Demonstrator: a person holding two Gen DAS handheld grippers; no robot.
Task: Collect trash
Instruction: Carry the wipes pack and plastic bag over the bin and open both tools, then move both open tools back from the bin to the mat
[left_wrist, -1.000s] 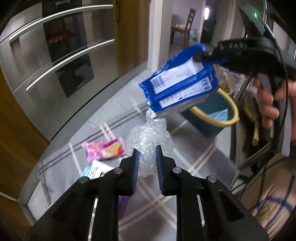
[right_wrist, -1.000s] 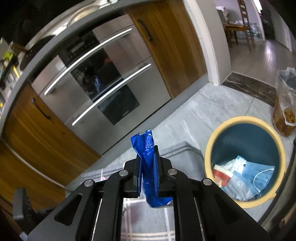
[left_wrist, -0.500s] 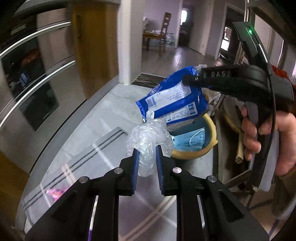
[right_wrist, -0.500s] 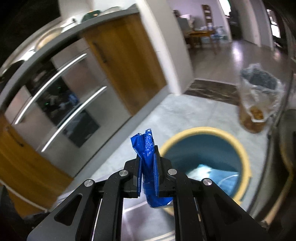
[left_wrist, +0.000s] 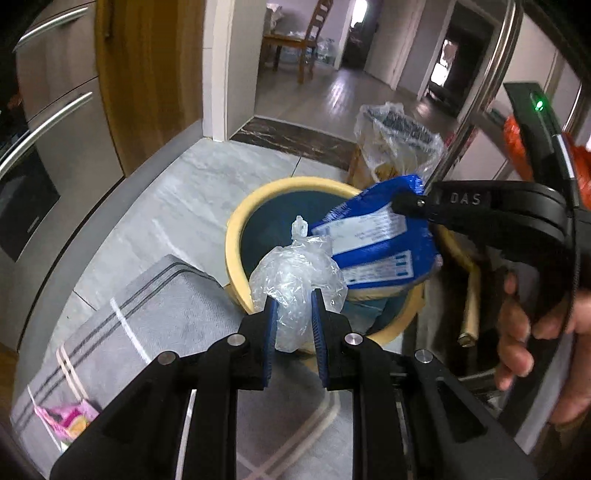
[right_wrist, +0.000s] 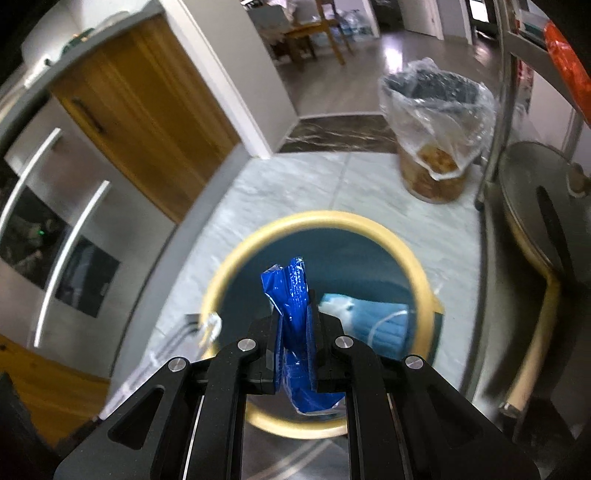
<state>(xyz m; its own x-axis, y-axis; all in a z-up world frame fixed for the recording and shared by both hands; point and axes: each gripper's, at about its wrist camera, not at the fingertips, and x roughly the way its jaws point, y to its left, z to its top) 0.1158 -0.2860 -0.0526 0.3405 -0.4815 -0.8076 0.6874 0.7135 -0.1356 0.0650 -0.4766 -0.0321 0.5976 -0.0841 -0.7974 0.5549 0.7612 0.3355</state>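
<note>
A grey marbled tile floor (right_wrist: 295, 184) stretches toward a far doorway, with a striped grey rug (left_wrist: 140, 325) at the near left visible mainly to the left wrist camera. On the tiles stands a round bin (right_wrist: 406, 254) with a smooth yellow rim and dark teal inside, a pale blue face mask (right_wrist: 373, 317) lying in it. Only the right wrist view looks straight down into the bin and shows the clear-bagged container (right_wrist: 436, 122) standing whole beyond it; only the left wrist view catches the pink wrapper (left_wrist: 70, 421) on the rug's near edge and the person's hand (left_wrist: 532, 321) around the other tool's black handle. The right gripper (right_wrist: 293, 325) is clenched on a glossy blue packet (right_wrist: 291, 295), crumpled at its top, hanging over the bin's mouth; from the left it shows as a flat blue pouch with white label panels. The left gripper (left_wrist: 293, 317) is clamped on a crinkled clear plastic bag (left_wrist: 295, 277), knotted at the top, held at the bin's near rim just left of the packet.
</note>
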